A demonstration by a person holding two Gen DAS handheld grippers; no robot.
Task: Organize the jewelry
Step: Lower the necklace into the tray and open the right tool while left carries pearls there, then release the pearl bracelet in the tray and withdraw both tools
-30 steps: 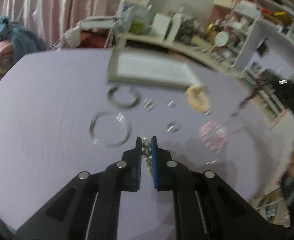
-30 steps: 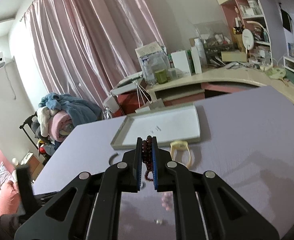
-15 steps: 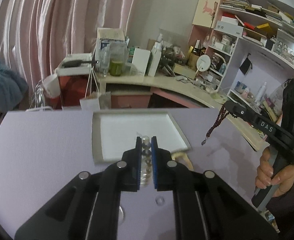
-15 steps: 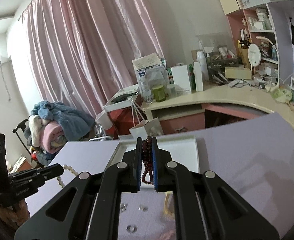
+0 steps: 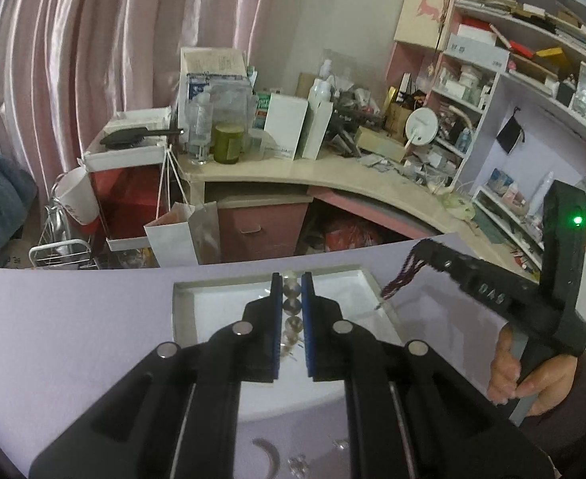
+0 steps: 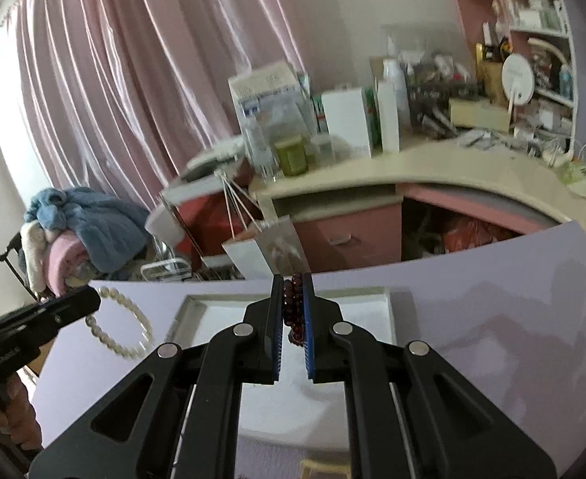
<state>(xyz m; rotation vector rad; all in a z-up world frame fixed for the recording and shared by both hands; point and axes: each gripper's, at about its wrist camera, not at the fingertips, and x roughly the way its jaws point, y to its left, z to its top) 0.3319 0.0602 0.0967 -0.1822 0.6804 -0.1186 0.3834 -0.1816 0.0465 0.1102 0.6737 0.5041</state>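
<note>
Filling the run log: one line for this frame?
left gripper: shut on pearl bracelet | right gripper: shut on red bead bracelet | both over white tray

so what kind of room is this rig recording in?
Most likely a lived-in bedroom or home study, not a lab: floor-length pink satin curtains, a curved cream desk with pink drawers crowded with bottles and boxes, and a pile of blue and pink blankets on a chair.

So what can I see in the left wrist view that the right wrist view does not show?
Only the left wrist view: small rings on the purple table. Only the right wrist view: the pearl bracelet as a full hanging loop, and the blue blankets. Both: the white tray, the desk, each gripper shut on beads.
</note>
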